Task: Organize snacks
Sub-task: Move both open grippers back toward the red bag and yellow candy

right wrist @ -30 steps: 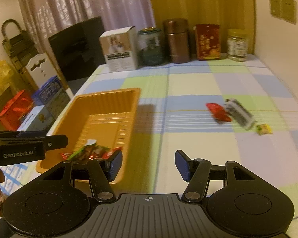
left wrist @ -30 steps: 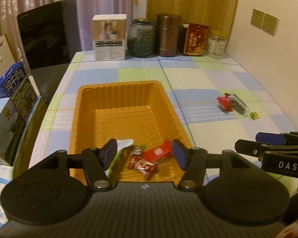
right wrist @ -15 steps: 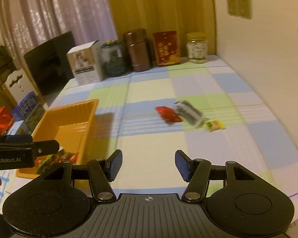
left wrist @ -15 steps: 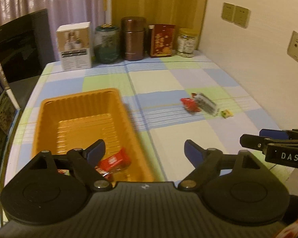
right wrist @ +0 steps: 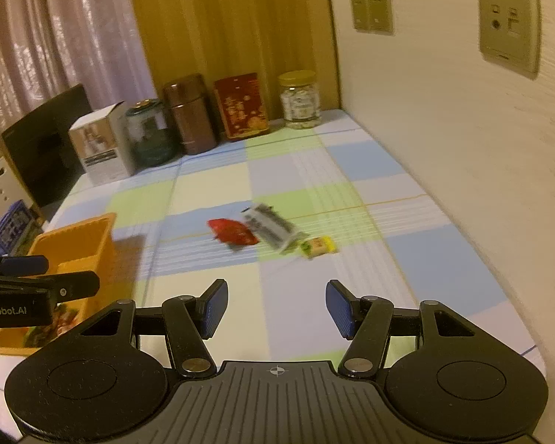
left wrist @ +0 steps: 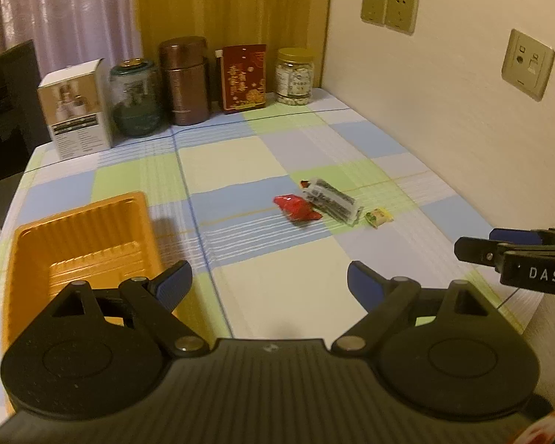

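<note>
Orange tray (left wrist: pixel 81 229) half hidden behind left gripper (left wrist: pixel 269 284), snacks inside blurred

In the middle of the frame a red packet (right wrist: pixel 233 232), a striped packet (right wrist: pixel 273 226) and a small yellow candy (right wrist: pixel 319 246) lie together on the checked tablecloth (right wrist: pixel 211 185), with the empty right gripper (right wrist: pixel 276 309) below them.

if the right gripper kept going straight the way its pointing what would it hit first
Probably bare tablecloth just ahead of the right gripper, whose open jaws hold nothing. The red snack packet and striped packet lie farther along that line, though depth is unclear.
</note>
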Motion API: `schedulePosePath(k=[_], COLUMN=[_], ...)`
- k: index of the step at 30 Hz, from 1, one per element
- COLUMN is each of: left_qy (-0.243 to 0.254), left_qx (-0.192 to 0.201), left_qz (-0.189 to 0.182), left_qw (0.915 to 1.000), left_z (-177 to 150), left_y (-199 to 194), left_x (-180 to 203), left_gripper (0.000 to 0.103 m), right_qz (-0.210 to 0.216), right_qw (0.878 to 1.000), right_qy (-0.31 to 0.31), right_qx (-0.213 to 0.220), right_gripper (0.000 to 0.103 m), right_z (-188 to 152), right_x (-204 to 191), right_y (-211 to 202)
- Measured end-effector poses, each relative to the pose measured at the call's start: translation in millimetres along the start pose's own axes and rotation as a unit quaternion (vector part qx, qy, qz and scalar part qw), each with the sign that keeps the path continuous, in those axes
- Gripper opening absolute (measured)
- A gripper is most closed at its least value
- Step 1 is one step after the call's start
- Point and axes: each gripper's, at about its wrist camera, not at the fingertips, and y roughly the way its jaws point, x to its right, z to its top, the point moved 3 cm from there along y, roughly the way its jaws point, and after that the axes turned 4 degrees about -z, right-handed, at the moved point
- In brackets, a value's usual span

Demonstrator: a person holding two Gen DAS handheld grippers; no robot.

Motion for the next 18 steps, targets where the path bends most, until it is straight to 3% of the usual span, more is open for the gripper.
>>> schedulePosePath(k=[18], left_qy=[0.023], left_qx=[-0.029], left_qz=[-0.014], left_qw=[0.9992], left_z=[28], left_y=[103], left_x=[7], left_gripper=[0.09], right_qz=[-0.01], right_qw=[1.0], right_qy=[-0.016], right_qx=[-0.009], right_gripper=[0.059], right_z=[14], right_x=[35], right_y=[90])
